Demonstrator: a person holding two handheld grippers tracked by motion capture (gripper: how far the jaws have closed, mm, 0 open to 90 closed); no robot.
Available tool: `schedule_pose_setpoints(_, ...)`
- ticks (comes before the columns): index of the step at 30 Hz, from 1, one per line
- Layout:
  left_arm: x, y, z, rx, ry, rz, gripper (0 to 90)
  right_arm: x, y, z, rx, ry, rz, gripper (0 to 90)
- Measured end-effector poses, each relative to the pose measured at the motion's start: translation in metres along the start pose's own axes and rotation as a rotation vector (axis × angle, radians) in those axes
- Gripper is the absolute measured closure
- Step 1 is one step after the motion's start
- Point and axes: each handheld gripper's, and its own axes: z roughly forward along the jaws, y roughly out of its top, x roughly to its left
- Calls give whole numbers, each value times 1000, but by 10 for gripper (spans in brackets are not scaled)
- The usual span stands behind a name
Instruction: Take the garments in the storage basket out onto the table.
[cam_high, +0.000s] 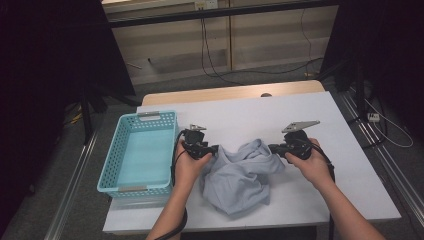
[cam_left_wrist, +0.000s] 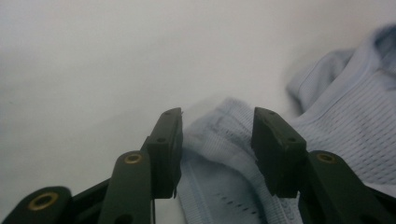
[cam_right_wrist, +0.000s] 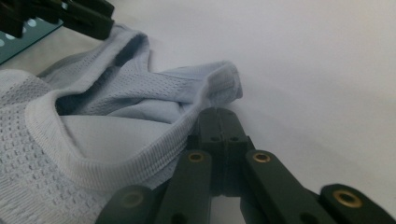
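A pale blue mesh garment (cam_high: 243, 175) lies crumpled on the white table top (cam_high: 280, 112). My left gripper (cam_high: 216, 149) is at the garment's left edge. Its jaws stand open with a raised fold of the garment (cam_left_wrist: 219, 140) between them, and the pads (cam_left_wrist: 169, 140) do not press on it. My right gripper (cam_high: 272, 148) is at the garment's right edge. Its jaws (cam_right_wrist: 217, 114) are shut, and the garment's ribbed hem (cam_right_wrist: 140, 158) runs up into them. The left gripper (cam_right_wrist: 79, 16) also appears at the far side of the cloth in the right gripper view.
A turquoise plastic basket (cam_high: 111, 165) stands at the table's left edge, just left of my left hand. Its corner (cam_right_wrist: 18, 44) shows behind the cloth. Bare table lies behind and to the right of the garment. Cables hang on the far wall.
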Motion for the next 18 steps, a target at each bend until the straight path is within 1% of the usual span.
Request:
schedule_pose_setpoints(1,1,-3,6,28,0,1,572,0,0,1,3,0,-1,900)
schedule_pose_setpoints(2,1,-3,6,28,0,1,578,0,-1,1,4,0,1,900)
schedule_pose_setpoints(4,3,-8,10,40,15,-4,582,0,-1,2,4,3,2,900)
schedule_pose_setpoints(5,3,-9,12,49,14,-14,598,0,0,3,4,3,6,900)
schedule_pose_setpoints(7,3,-11,12,45,17,-11,649,1,0,6,6,1,4,900)
schedule_pose_setpoints(8,4,-11,12,50,15,-11,649,1,0,6,6,1,4,900)
schedule_pose_setpoints(9,4,-11,11,60,10,-18,742,3,1,9,13,-2,9,900)
schedule_pose_setpoints(10,4,-12,11,59,2,-27,742,3,1,9,13,-2,9,900)
schedule_pose_setpoints(11,2,-14,14,63,-11,-32,808,3,0,11,23,-6,16,900)
schedule_pose_setpoints(12,2,-14,14,63,-11,-32,818,3,0,11,23,-6,16,900)
schedule_pose_setpoints(13,2,-14,13,63,-7,-32,856,3,-1,13,17,-9,26,900)
schedule_pose_setpoints(14,2,-15,14,61,-12,-39,892,3,-1,12,10,-10,33,900)
schedule_pose_setpoints(15,3,-16,14,55,-22,-46,900,3,-1,12,4,-13,42,900)
schedule_pose_setpoints(18,2,-15,13,62,-19,-41,900,2,0,11,8,-18,38,900)
